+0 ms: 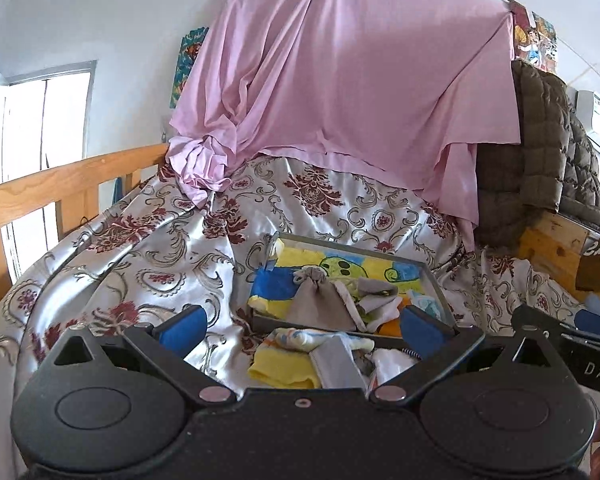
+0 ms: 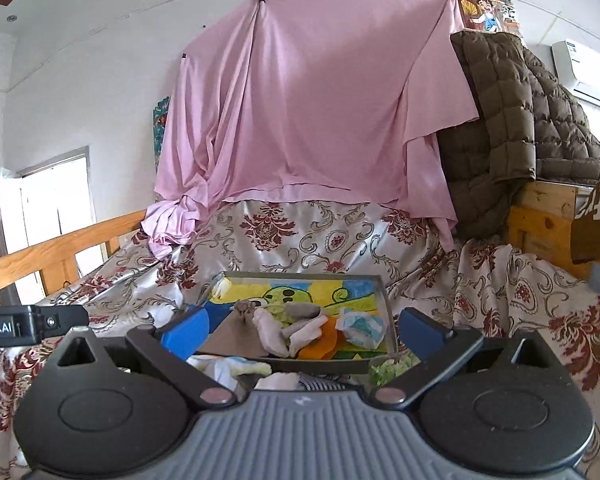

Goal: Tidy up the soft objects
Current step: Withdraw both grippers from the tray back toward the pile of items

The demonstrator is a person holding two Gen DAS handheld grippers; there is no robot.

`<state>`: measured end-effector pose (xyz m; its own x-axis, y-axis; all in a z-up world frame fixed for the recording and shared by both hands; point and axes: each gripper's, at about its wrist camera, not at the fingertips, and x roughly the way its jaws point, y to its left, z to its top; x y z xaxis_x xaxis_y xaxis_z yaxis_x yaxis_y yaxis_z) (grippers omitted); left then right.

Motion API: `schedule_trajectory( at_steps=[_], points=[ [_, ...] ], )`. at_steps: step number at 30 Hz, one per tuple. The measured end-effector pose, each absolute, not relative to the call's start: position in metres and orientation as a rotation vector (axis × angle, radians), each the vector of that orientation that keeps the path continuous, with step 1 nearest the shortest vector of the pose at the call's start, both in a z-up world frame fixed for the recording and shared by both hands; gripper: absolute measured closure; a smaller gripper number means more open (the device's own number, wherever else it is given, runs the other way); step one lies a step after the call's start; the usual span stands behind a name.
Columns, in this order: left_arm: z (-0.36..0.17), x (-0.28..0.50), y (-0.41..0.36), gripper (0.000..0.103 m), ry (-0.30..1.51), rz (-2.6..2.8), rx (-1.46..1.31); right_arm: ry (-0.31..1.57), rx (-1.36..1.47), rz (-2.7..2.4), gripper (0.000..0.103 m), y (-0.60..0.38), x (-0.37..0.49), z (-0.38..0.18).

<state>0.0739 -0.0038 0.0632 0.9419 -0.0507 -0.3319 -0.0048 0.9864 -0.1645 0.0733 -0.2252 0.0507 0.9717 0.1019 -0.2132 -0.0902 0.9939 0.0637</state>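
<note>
A pale pink sheet (image 2: pixel 308 100) hangs pinned across the white wall (image 2: pixel 100 60), its lower edge spilling onto a bed spread with shiny silver cloth patterned in dark red flowers (image 1: pixel 148 248). Daylight glares through the window (image 1: pixel 40 120) on the left, behind a wooden bed rail (image 1: pixel 60 184). A brown quilted jacket (image 2: pixel 512 120) is draped over a wooden frame (image 2: pixel 548 220) at right, beneath an air conditioner (image 2: pixel 588 68).

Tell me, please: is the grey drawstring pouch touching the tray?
Touching. In the left wrist view the grey drawstring pouch lies inside the tray, resting on its colourful lining. Both grippers are open and hold nothing.
</note>
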Motion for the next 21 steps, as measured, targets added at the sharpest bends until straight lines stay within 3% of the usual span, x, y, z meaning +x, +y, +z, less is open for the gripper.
schedule_trajectory(
  at_steps=[12, 21],
  points=[
    [0.036, 0.043, 0.014, 0.001, 0.336, 0.032, -0.155, 0.255, 0.016, 0.107, 0.000, -0.212, 0.045, 0.033],
    [0.008, 0.051, 0.018, 0.001, 0.508, 0.067, -0.165, 0.402, -0.086, 0.131, 0.000, -0.181, 0.049, 0.003]
  ],
)
